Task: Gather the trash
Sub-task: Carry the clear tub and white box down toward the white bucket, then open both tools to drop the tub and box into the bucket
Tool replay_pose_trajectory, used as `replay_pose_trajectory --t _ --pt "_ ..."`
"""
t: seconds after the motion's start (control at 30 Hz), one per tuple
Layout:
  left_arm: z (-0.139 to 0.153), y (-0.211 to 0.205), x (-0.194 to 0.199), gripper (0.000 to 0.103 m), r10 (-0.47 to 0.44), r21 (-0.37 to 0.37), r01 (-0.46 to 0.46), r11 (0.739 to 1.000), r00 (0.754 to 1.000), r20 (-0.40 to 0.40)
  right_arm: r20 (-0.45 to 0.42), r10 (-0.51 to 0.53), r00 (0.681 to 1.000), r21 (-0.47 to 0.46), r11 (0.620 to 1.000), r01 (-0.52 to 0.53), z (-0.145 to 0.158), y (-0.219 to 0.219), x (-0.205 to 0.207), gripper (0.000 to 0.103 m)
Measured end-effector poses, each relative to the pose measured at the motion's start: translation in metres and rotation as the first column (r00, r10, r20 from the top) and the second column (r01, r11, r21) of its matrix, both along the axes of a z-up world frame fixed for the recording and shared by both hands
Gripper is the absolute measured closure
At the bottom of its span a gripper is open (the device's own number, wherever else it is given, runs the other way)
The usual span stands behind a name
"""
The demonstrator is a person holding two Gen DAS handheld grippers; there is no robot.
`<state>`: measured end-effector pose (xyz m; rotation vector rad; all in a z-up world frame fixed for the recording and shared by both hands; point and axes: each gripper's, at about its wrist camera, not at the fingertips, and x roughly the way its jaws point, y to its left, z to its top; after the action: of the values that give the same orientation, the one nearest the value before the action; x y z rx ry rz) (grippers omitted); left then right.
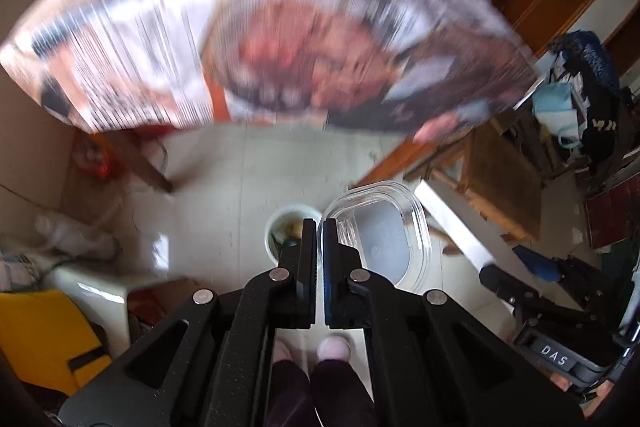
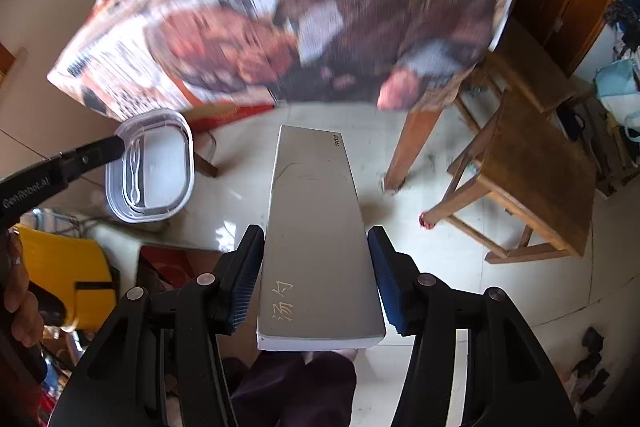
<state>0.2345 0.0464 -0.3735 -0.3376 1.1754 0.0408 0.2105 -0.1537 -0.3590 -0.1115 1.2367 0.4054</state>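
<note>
My left gripper [image 1: 319, 227] is shut on the rim of a clear plastic container [image 1: 380, 231] and holds it above the floor. The same container [image 2: 150, 167] shows at the left of the right wrist view, pinched by the left gripper's fingers [image 2: 106, 149]. My right gripper [image 2: 316, 239] is shut on a long flat silver box [image 2: 316, 227] with gold characters, held level between the blue pads. A white cup [image 1: 286, 227] with food scraps stands on the floor under the left gripper.
A table with a printed food-picture cloth [image 1: 260, 47] fills the top of both views, blurred. Wooden stools [image 2: 532, 167] stand at the right. A yellow object [image 1: 44, 339] and boxes lie at the left. A black case [image 1: 556, 355] sits at the right. Pale tiled floor [image 2: 440, 247] lies below.
</note>
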Motion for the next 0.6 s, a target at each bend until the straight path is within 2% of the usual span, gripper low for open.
replay_pose_trajectory --t 0.13,0.33,0.4,0.6 --pt "-0.068 0.002 0.008 0.102 0.008 0.004 -0.007 1.0 0.997 -0.082 -0.054 0.019 0.998 -0.026 0.999 -0.021 -0.052 0.007 0.01 0.053" --pt "-0.165 0.006 0.019 0.102 0.001 0.006 0.0 1.0 0.983 -0.184 -0.128 0.107 0.986 -0.072 0.99 -0.117 -0.138 0.028 0.023 0.053" --pt "-0.189 0.008 0.023 0.102 0.002 0.001 -0.001 1.0 0.978 -0.208 -0.143 0.126 0.982 -0.102 0.985 -0.141 -0.161 0.034 0.028 0.053" --pt "-0.253 0.019 0.033 0.102 0.028 0.017 -0.025 1.0 0.967 -0.252 -0.176 0.171 0.969 -0.098 0.977 -0.19 -0.221 0.051 0.047 0.053"
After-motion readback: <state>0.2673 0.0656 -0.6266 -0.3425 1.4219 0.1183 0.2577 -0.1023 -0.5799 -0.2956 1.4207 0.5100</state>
